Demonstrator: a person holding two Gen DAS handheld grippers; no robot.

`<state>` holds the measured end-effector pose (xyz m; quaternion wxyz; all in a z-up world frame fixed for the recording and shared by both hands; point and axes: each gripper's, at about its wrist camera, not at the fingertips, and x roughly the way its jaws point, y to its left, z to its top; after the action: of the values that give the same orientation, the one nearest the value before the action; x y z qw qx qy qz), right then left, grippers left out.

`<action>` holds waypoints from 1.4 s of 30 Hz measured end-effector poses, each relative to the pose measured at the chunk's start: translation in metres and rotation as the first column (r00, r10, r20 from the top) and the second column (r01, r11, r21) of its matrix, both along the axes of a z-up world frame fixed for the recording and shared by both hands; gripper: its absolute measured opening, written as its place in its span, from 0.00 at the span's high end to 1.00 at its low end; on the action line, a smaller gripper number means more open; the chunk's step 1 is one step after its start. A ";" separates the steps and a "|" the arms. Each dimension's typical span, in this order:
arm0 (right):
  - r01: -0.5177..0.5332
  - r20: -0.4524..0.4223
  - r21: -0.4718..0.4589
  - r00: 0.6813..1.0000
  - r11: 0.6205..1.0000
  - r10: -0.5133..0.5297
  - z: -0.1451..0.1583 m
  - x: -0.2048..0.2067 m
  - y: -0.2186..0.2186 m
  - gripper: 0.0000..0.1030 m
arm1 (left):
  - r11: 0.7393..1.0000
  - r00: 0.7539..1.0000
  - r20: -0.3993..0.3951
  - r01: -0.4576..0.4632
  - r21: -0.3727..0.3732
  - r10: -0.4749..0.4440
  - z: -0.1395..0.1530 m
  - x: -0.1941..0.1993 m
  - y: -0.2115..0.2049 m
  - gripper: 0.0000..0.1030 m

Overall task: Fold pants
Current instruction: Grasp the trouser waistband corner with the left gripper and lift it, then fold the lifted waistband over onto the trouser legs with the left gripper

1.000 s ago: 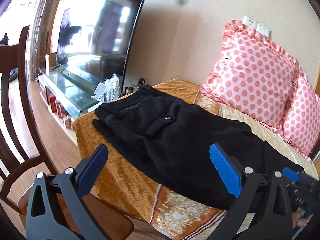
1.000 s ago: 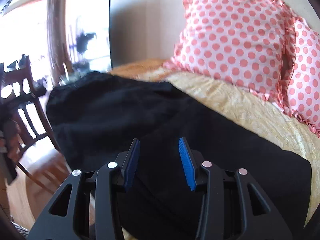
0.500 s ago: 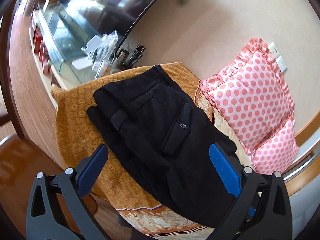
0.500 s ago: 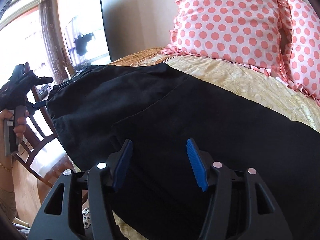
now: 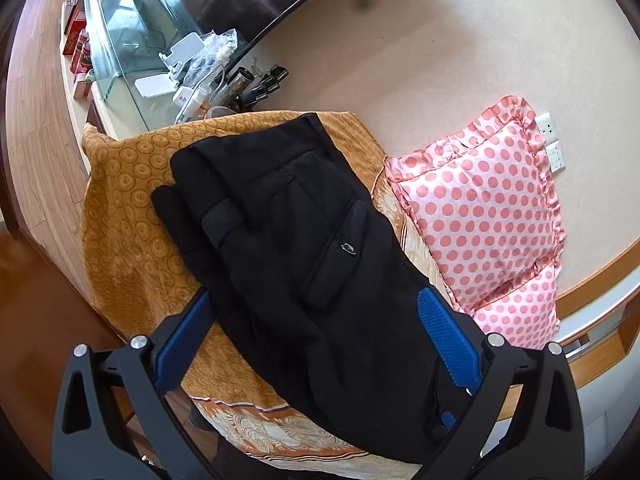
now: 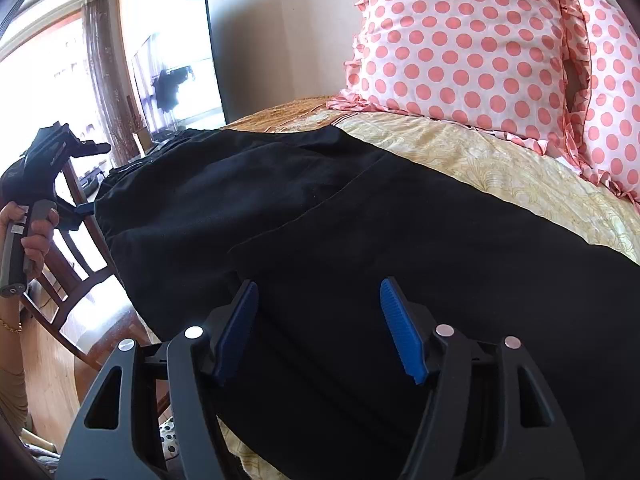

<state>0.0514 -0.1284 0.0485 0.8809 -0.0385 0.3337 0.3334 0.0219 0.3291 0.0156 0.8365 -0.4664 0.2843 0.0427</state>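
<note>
**Both claws spread above the black pants**

While I hold my left gripper high over the bed, its two blue pads stand wide apart with nothing between them. Below it the black pants lie stretched along the orange patterned bedspread, waistband toward the far end near the glass TV stand, a back pocket with a small button facing up. One edge of the pants hangs close to the side of the bed nearest me. Two pink polka-dot pillows lean against the wall beside the pants, not touching them.

My right gripper sits low, just over the leg end of the pants, and its blue pads are also parted, gripping no cloth; whether the tips brush the fabric I cannot tell. From this side the dark cloth fills most of the view, running away toward the television. The pale yellow part of the bedspread shows between the pants and the pillows. At the left edge I see my left hand wrapped around the handle of the other gripper, held above a wooden chair that stands beside the bed.
</note>
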 end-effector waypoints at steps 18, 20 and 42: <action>0.000 0.012 0.019 1.000 1.000 0.000 -0.002 -0.002 -0.001 0.35 | 0.972 0.983 -0.051 -0.181 -0.146 0.176 -0.016 0.003 0.022 0.60; 0.001 0.012 0.027 1.000 1.000 -0.001 -0.002 -0.002 -0.003 0.35 | 0.969 0.978 -0.072 -0.203 -0.139 0.194 -0.021 0.002 0.024 0.81; 0.316 0.045 0.212 0.942 0.925 -0.332 0.013 -0.036 -0.166 0.35 | 0.788 0.884 0.112 0.340 0.513 -0.454 0.161 0.064 -0.250 0.93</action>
<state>0.0150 -0.2941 0.0612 0.9358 0.0932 0.2646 0.2134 0.0856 0.0791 0.1768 0.9423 -0.1754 0.2583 -0.1203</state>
